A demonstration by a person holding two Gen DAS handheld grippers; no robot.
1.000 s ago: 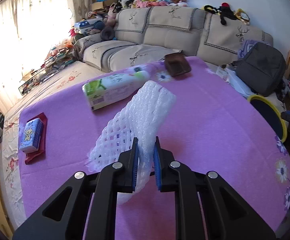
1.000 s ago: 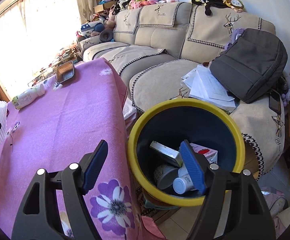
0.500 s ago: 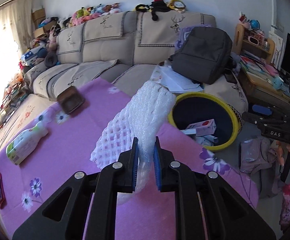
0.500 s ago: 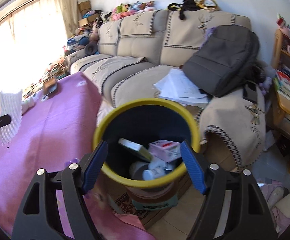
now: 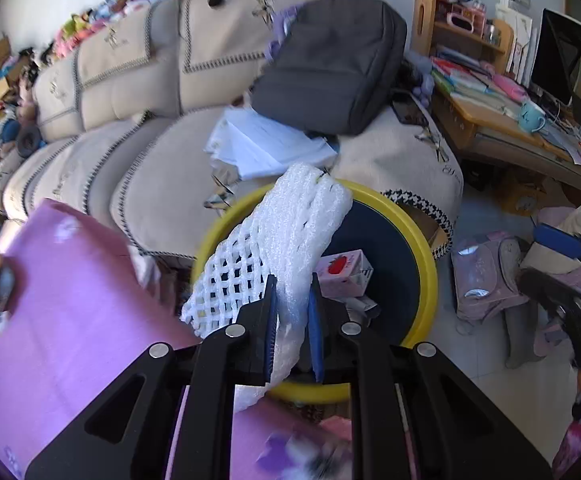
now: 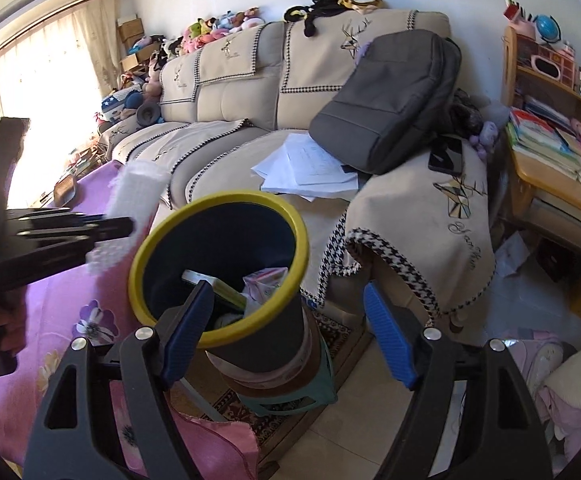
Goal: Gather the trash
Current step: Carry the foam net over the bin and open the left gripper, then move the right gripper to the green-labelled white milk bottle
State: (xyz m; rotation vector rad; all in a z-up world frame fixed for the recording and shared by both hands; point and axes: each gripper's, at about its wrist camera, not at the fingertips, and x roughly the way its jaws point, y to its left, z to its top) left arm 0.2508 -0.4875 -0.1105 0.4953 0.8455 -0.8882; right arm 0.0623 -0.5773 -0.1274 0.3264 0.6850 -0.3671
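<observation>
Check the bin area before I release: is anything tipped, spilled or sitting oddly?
One oddity: the yellow-rimmed bin leans, perched on a stack of stools rather than the floor. Nothing has spilled. The left gripper holds the white foam net near the rim; the right gripper is open and empty.

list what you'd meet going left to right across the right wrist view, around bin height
left gripper holding the white foam net → yellow-rimmed bin → white papers on the sofa → grey backpack → black phone → wooden desk with books
</observation>
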